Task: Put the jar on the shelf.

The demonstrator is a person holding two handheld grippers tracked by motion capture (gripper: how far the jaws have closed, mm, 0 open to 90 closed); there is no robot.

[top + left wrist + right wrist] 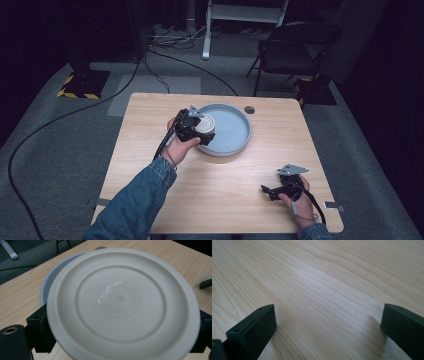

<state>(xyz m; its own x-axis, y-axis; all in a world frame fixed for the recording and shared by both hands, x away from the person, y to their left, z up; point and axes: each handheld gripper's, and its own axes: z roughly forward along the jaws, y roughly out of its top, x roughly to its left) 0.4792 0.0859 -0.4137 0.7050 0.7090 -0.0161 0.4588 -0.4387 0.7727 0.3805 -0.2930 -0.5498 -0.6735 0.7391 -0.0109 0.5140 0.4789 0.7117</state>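
A dim lab or recording studio: 1 bare wooden table (215, 185) on grey carpet, black cables (60, 120) trailing across the floor, a folding chair (292, 50), and hazard-striped equipment bases (82, 82).

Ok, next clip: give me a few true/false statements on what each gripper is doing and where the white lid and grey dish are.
1. The left gripper holds a white lid between its jaws. True.
2. The lid is held over the far right corner of the table. False: it is at the near left rim of the grey dish.
3. The right gripper grips a cup. False: its jaws stand open over bare wooden table.
4. The grey dish sits on the table's far half. True.
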